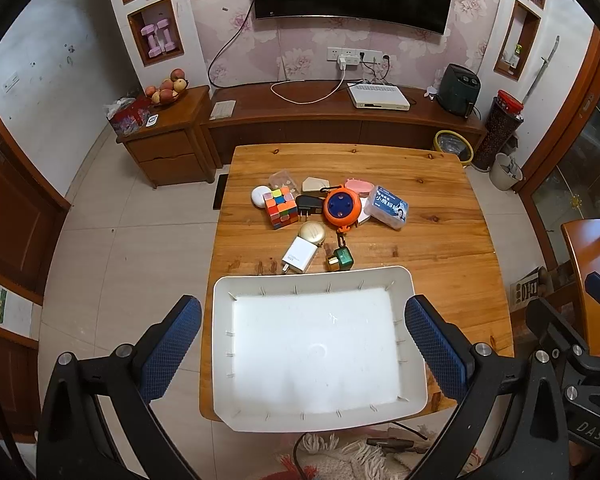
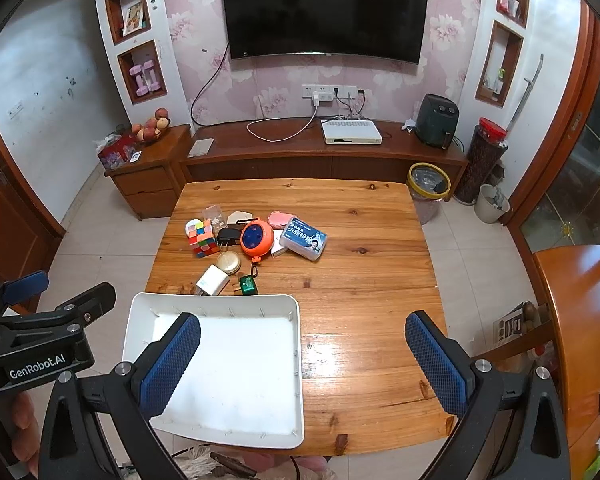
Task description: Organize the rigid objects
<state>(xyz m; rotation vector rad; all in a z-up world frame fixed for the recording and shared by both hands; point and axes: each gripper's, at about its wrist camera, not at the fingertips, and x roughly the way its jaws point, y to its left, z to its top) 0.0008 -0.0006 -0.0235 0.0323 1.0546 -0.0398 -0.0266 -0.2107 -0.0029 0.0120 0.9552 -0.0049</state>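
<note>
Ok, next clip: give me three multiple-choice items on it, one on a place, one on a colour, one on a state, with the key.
1. Where is the tray? A near table edge B far edge C floor
2. The round reel is A green B orange C white
3. The tray is A full B half full C empty

Key: 1 A, it lies at the near edge of the table, closer than the pile. 2 B, orange body with a blue face. 3 C, only its bare white floor shows, and both the left gripper and right gripper are open and hold nothing.

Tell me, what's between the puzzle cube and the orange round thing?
A black plug lies between the cube and the orange reel; both views show it.
</note>
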